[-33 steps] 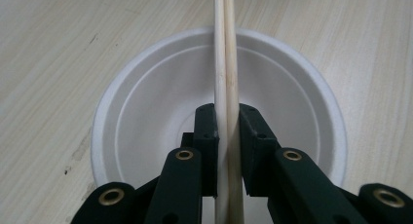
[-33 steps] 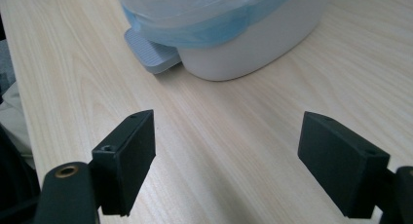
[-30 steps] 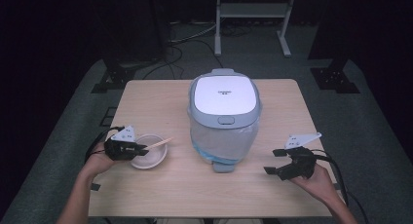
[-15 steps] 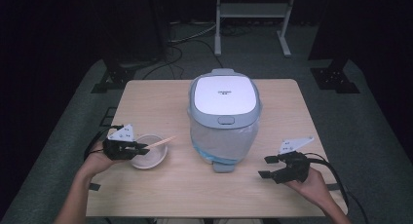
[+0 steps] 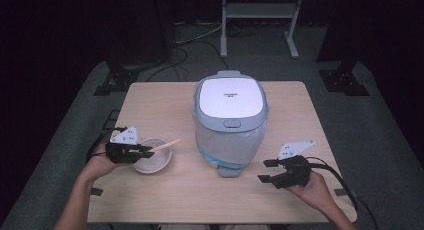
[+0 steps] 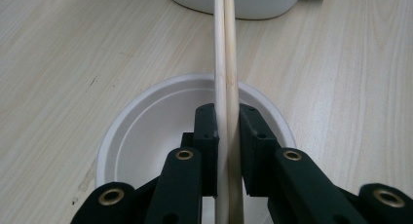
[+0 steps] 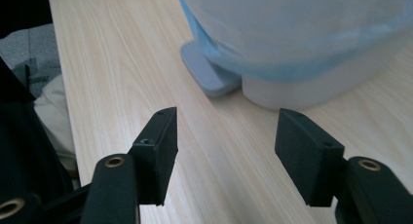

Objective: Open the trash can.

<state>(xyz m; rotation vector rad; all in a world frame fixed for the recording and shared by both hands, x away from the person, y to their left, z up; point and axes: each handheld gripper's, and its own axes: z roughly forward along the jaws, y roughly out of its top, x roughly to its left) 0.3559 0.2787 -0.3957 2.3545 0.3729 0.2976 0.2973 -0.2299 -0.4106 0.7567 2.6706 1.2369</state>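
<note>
Since the earlier frames the right gripper (image 5: 271, 171) has drifted a little along the near right part of the table (image 5: 165, 97), and its jaws have just been closing partway; they now stand apart with nothing between them. In the right gripper view, bare wood lies between the two black jaws, and beyond them sit the grey pedal and the plastic liner of the bin (image 7: 311, 44).

The left gripper (image 5: 146, 151) sits at the near left, over the white paper bowl (image 5: 156, 162). Its jaws are clamped on a pair of wooden chopsticks (image 6: 225, 63). In the left gripper view the chopsticks run side by side, touching each other, out over the bowl's (image 6: 146, 131) far rim toward the bin's white base. In the high view their tips point right and slightly far, past the bowl's rim.

The bin (image 5: 230, 117), with its white lid shut, stands in the middle of the table between the two grippers, apart from both.
</note>
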